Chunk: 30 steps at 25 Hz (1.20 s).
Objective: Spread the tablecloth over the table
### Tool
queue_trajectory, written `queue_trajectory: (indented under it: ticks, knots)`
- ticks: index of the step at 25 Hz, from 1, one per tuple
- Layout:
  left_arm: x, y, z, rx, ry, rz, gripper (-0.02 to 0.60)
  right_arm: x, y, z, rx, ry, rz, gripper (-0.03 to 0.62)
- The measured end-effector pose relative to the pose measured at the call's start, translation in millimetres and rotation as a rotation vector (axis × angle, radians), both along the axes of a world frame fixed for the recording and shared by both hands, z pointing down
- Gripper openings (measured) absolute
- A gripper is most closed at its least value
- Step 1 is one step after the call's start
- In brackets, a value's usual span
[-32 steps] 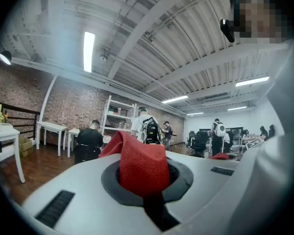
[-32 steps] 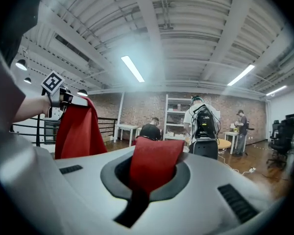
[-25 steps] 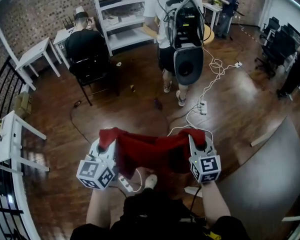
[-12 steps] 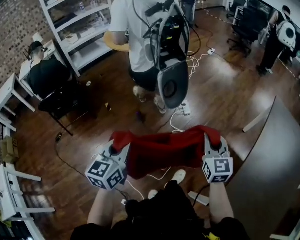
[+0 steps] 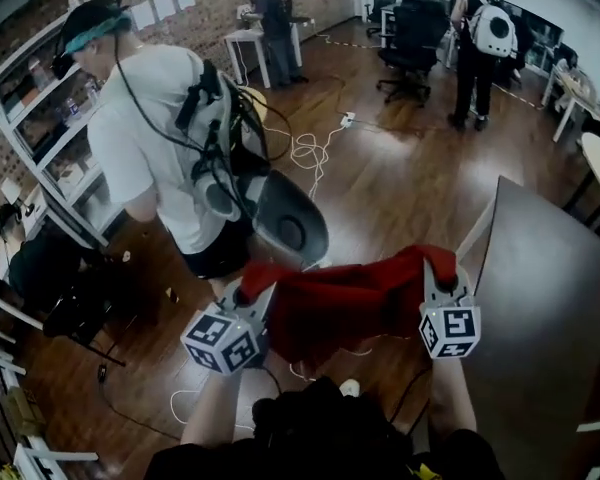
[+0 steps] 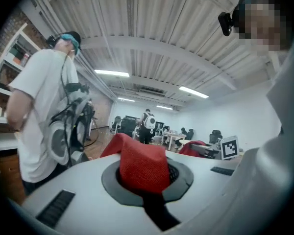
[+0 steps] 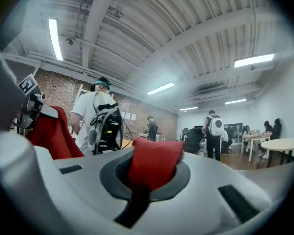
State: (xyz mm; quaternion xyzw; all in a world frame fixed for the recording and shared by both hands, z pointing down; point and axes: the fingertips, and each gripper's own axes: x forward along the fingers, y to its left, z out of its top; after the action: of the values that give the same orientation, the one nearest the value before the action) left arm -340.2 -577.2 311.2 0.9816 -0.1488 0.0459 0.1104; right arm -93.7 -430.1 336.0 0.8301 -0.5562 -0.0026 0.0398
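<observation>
The left gripper (image 5: 243,296) is clamped on one corner of the red cloth (image 5: 340,306), and the right gripper (image 5: 438,270) on another. Both gripper views show the jaws closed with fabric bunched between them. The cloth hangs slack between the two, in the air above the floor and not yet on the bench (image 5: 545,298), whose dark top lies just right of the right gripper. To do this step well, I judge, hold both pinches firm and draw the grippers apart until the top edge is taut. Then square up to the bench and carry that edge over to its far side before lowering. A person (image 5: 155,158) stands close on the left, so the swing should allow room there.
</observation>
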Motion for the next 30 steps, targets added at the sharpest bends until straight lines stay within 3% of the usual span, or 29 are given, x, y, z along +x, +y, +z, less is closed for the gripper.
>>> queue_trajectory:
  ticks: [5, 10, 17, 24, 30]
  knots:
    - [107, -29, -13, 0.014, 0.029, 0.12, 0.008, 79, 20, -19, 0.013, 0.04, 0.131, 0.011]
    - [223, -52, -3, 0.024, 0.067, 0.262, 0.008, 152, 40, -6, -0.012, 0.057, 0.29, 0.011]
    - [373, -117, 3, 0.012, 0.12, 0.439, 0.008, 262, 1, 19, -0.114, 0.079, 0.462, 0.011]
    - [496, -190, -63, 0.057, 0.175, 0.573, 0.008, 356, -57, -33, -0.156, 0.151, 0.543, 0.012]
    - [584, -163, -119, 0.155, 0.242, 0.707, 0.008, 420, -34, -84, -0.205, 0.256, 0.652, 0.012]
